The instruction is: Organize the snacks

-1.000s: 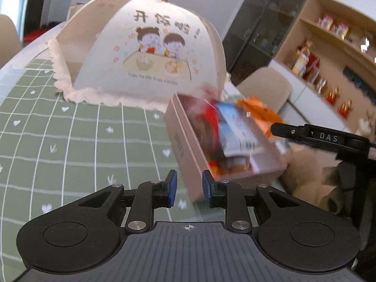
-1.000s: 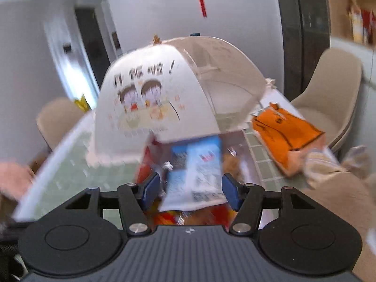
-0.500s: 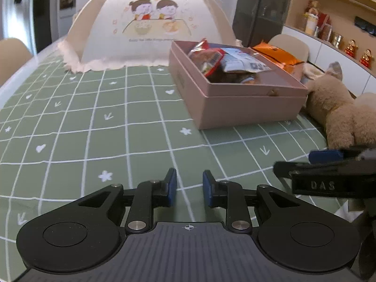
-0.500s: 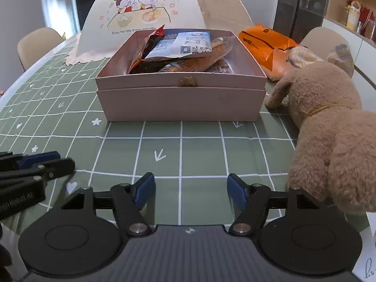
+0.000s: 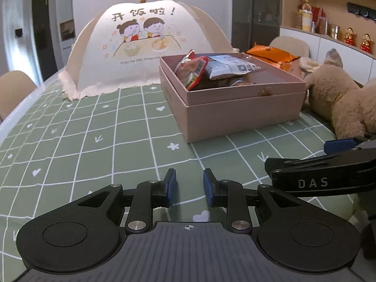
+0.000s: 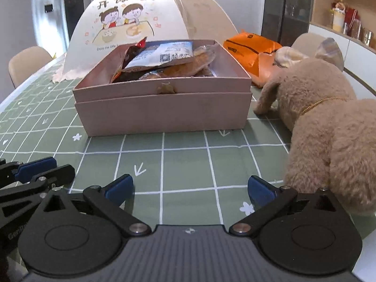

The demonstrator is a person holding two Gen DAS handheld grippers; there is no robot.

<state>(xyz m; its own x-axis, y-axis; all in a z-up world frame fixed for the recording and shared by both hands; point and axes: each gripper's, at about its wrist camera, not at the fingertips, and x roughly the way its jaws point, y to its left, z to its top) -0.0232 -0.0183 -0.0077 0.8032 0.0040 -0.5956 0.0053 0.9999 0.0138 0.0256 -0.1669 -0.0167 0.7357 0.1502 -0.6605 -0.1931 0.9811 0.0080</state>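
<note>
Both grippers have dropped back from the pink box (image 6: 162, 108) toward the table's (image 6: 188, 164) near edge. Right gripper (image 6: 190, 188) jaws have just spread wide, empty; left gripper (image 5: 189, 185) jaws narrowly parted, empty. Snack packets (image 6: 164, 56) sit in the box mid-table; sorting looks nearly finished.

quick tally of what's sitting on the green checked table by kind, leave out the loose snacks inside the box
pink cardboard box: 1
domed fabric food cover with cartoon print: 1
orange foil snack bag: 1
tan plush dog: 1
total: 4
</note>
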